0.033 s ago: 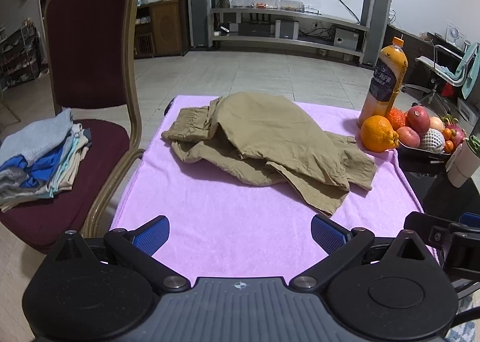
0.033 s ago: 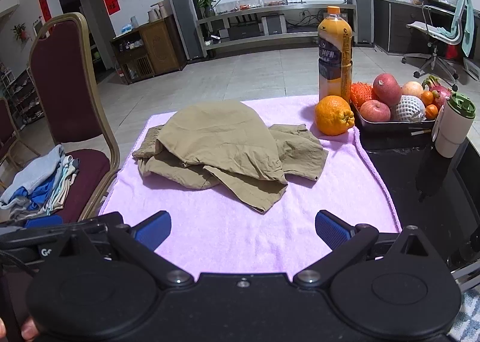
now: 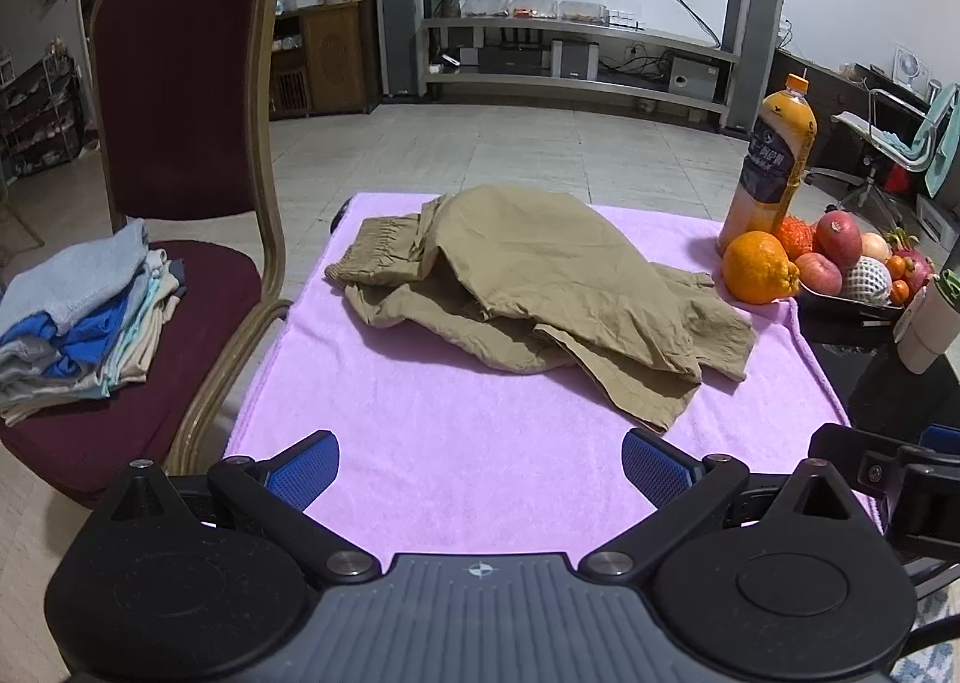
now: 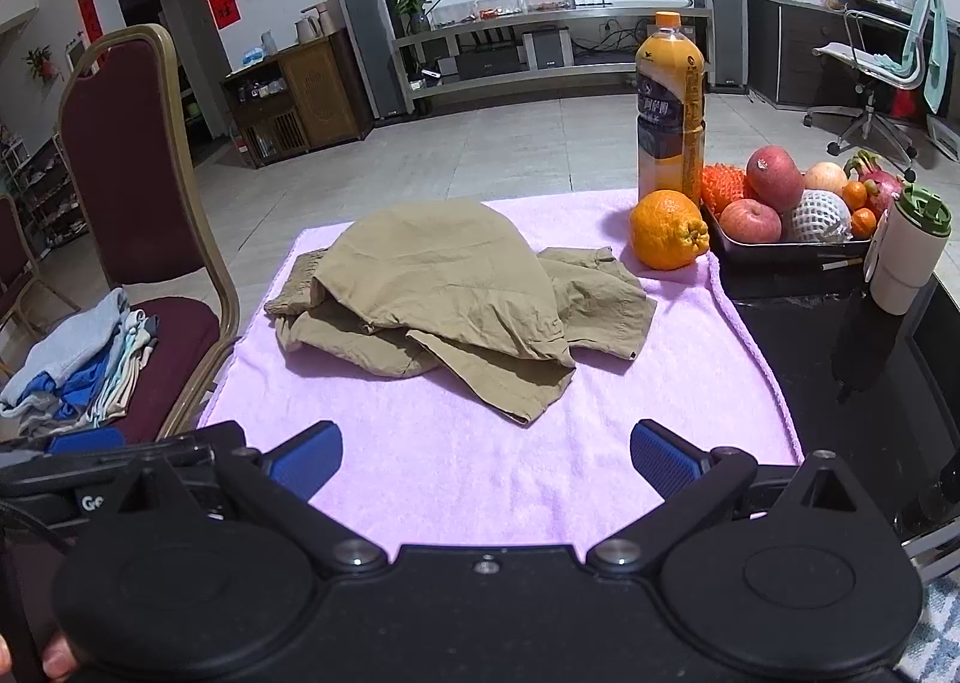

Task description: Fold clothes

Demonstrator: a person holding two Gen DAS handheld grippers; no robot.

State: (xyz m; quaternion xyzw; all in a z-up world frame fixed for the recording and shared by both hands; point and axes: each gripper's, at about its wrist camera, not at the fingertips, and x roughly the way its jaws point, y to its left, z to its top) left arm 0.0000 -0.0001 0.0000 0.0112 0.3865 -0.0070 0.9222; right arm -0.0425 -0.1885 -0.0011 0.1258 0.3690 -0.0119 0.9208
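Left wrist view: left tongs [image 3: 480, 470] released, blue pads wide apart, hovering over the near edge of the pink towel [image 3: 432, 443] on the desk, gripping nothing. Khaki trousers [image 3: 540, 287] lying crumpled in the middle of the towel, straight ahead and well apart from the tongs. Long axis running slantwise, from the elastic waistband [image 3: 375, 251] at far left to the leg hem [image 3: 651, 413] at near right. Folded clothes pile [image 3: 78, 323] on the chair [image 3: 180, 83] at left; orange [image 3: 759, 266], juice bottle [image 3: 774, 155] and fruit tray [image 3: 852, 305] at far right.

Right wrist view: right tongs [image 4: 486, 461] also released and empty, above the near towel edge. Trousers [image 4: 444, 287] ahead and slightly left. Hem [image 4: 528, 401] pointing toward these tongs, so probably the right hand nearer to the hem and the left hand nearer to the waistband [image 4: 300, 278]. Garment not yet spread flat, folding not yet begun by the look of it.
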